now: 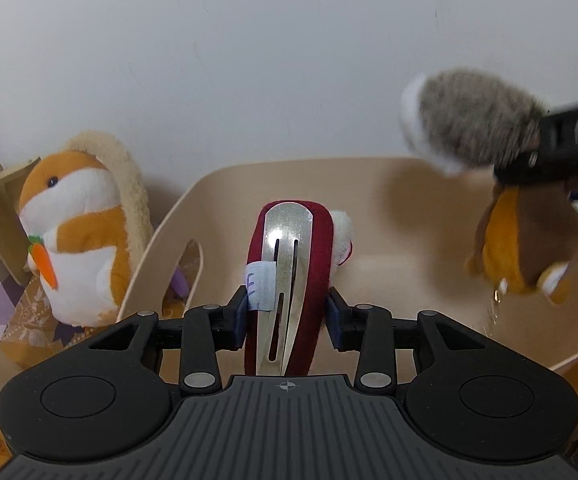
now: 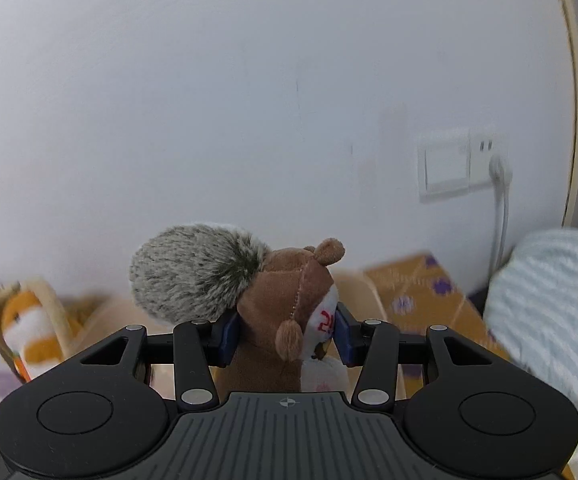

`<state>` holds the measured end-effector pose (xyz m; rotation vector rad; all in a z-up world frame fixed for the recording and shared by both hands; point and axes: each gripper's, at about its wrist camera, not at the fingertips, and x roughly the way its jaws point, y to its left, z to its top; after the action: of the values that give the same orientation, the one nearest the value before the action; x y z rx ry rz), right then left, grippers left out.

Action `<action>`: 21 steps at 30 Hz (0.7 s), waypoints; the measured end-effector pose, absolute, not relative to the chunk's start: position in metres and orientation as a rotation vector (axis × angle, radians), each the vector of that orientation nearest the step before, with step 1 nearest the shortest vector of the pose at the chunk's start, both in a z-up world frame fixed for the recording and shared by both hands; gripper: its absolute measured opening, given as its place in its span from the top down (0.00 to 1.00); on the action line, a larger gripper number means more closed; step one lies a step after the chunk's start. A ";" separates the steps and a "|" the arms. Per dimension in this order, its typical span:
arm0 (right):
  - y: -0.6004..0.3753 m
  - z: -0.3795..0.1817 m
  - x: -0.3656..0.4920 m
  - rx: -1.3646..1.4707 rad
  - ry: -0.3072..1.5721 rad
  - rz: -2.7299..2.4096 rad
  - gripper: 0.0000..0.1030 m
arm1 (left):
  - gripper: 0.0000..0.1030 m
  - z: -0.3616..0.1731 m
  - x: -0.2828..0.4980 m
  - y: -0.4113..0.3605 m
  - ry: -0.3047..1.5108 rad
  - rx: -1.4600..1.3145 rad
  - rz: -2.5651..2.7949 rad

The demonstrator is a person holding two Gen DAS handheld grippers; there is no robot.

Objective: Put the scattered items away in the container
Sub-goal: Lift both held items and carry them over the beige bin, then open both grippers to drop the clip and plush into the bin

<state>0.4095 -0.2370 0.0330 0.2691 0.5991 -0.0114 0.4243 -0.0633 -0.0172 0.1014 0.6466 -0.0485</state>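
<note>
Even, soft indoor light throughout; glare on the silver metal hair clip (image 1: 285,240), motion blur on the grey-tailed brown plush squirrel (image 1: 525,240), fisheye bending at edges.

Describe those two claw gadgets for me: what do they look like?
Both grippers, left and right, look alike: matte black plastic, a ribbed plate with a small crosshair mark, round caps either side, silver rivets on hinged links, and dark blue pads on the fingers. No cables show.

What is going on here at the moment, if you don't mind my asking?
A person is tidying toys into the beige container. The left gripper holds a red hair clip above it. The right gripper is shut on a brown squirrel plush, also over the container. An orange hamster plush sits outside.
</note>
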 end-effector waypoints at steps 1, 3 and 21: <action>-0.236 0.029 0.412 0.266 0.626 -0.005 0.57 | 0.61 -0.019 0.424 -0.062 0.654 0.093 -0.055; -0.235 0.021 0.416 0.252 0.675 -0.005 0.57 | 0.60 -0.020 0.425 -0.061 0.664 0.068 -0.065; -0.227 0.032 0.364 0.028 0.566 0.003 0.10 | 0.22 -0.006 0.402 -0.056 0.629 -0.008 -0.141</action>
<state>0.3638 -0.2268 0.0324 0.0284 0.5664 0.0028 0.4024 -0.0555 -0.0063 -0.0076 0.6285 -0.1414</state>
